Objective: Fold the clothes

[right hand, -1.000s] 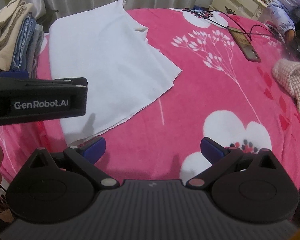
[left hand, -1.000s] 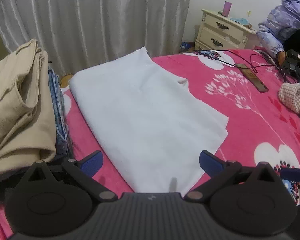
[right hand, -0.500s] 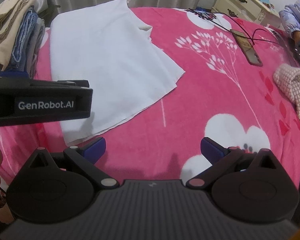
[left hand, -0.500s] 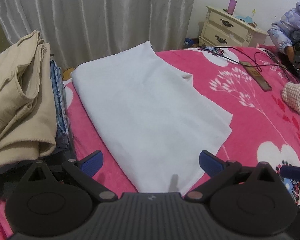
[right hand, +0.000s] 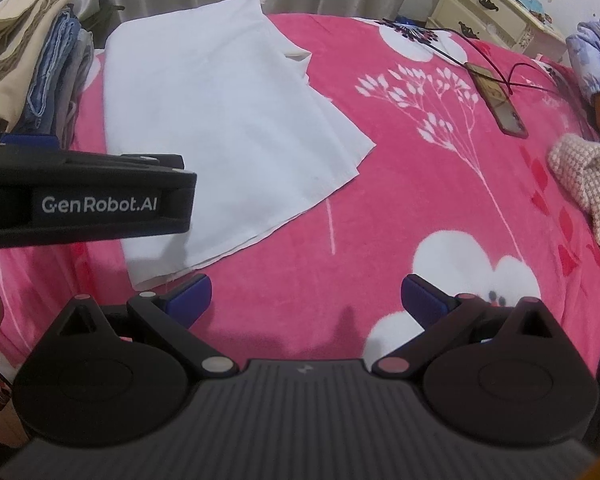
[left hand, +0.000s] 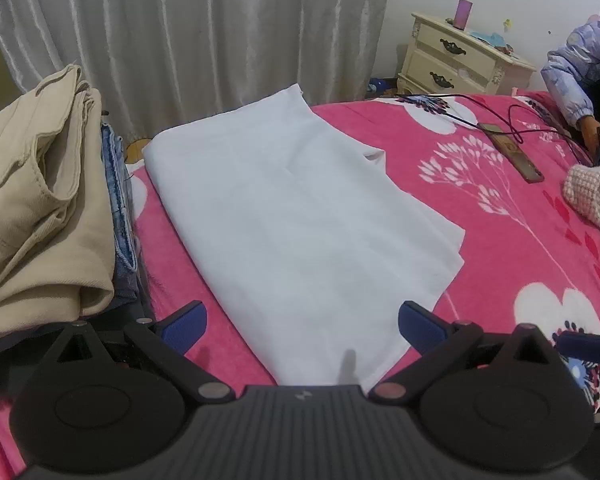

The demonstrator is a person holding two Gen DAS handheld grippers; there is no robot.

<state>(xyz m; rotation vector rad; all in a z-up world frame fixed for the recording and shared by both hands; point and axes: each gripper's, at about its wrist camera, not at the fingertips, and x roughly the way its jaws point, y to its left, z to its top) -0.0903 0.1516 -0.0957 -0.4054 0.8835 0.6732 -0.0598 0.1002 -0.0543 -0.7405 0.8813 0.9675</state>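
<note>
**Mid-fold, both grippers raised and empty**

Pink floral bedspread (right hand: 440, 184) under everything, silver curtain (left hand: 188, 36) behind, cream nightstand (left hand: 460, 60) at the far corner. White garment (left hand: 300, 216) spread flat at bed centre, partly folded, layered edges showing along its right side. Left gripper (left hand: 302, 322) poised above the near hem, jaws wide, nothing held. Right gripper (right hand: 306, 294) likewise gaping and empty, off the cloth to its right, over bare blanket. Judged between folds; next move likely called for pinching the near corners and carrying them over. Folded stack (left hand: 44, 208) close along the cloth's left edge, little room there. Open blanket to the right as far as the phone (right hand: 496, 100) and its cable; knitted piece (right hand: 584, 188) well apart.
</note>
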